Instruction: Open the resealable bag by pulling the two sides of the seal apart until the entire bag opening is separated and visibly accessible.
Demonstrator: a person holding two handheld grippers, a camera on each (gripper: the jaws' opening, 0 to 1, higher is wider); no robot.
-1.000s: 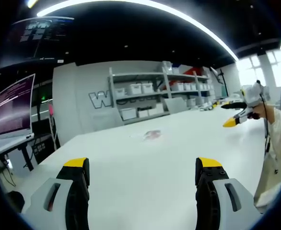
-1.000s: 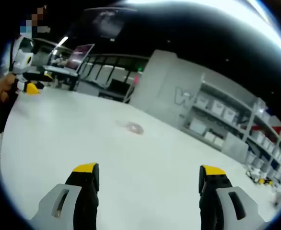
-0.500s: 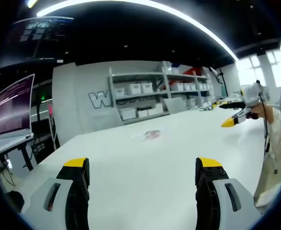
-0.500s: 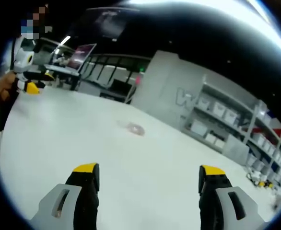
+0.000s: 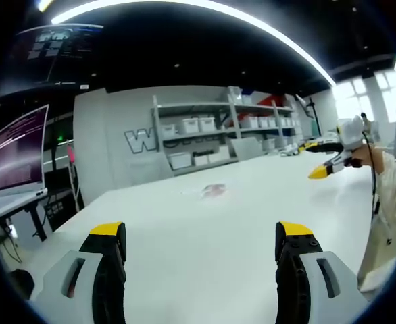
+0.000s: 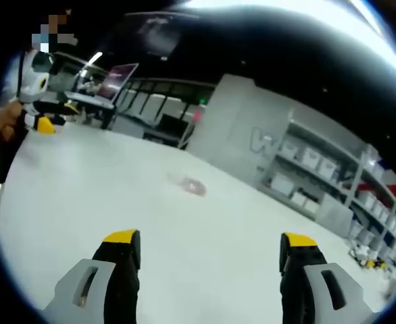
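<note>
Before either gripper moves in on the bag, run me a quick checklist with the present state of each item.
1. Bag located: ok. The bag lies flat on the white table, far ahead of both grippers.
2. Left gripper ready: ok. Jaws stand wide apart, nothing between them.
3. Right gripper ready: ok. Jaws wide apart, nothing held.
4. Path to the bag: ok. Bare table surface lies between each gripper and the bag.
5. Seal position and which edge faces us: cannot tell. The bag is too small and blurred.
6. Bag shut or partly open: cannot tell, for the same reason.
</note>
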